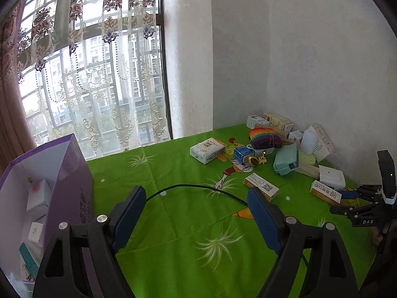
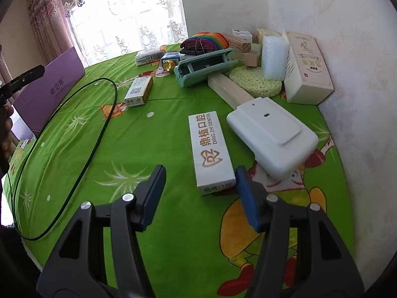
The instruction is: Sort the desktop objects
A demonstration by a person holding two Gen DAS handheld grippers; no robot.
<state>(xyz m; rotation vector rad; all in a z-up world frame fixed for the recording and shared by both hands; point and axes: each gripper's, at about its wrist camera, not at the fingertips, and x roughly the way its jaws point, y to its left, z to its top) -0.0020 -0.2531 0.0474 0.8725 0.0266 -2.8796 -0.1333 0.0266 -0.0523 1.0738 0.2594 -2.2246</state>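
Nearest the right wrist camera, the right gripper (image 2: pixel 199 193) stands spread wide with nothing in it, its right pad close beside the near end of the white dental box (image 2: pixel 211 150), which lies flat on the green cloth (image 2: pixel 139 134) just beside the white plastic case (image 2: pixel 271 134); whether pad and box touch is hard to tell. To take it well, I would shift right until both long sides sit between the fingers, then close squarely. Over the cloth, the left gripper (image 1: pixel 196 211) is likewise wide and empty, beside the purple box (image 1: pixel 72 181) where sorted items lie.
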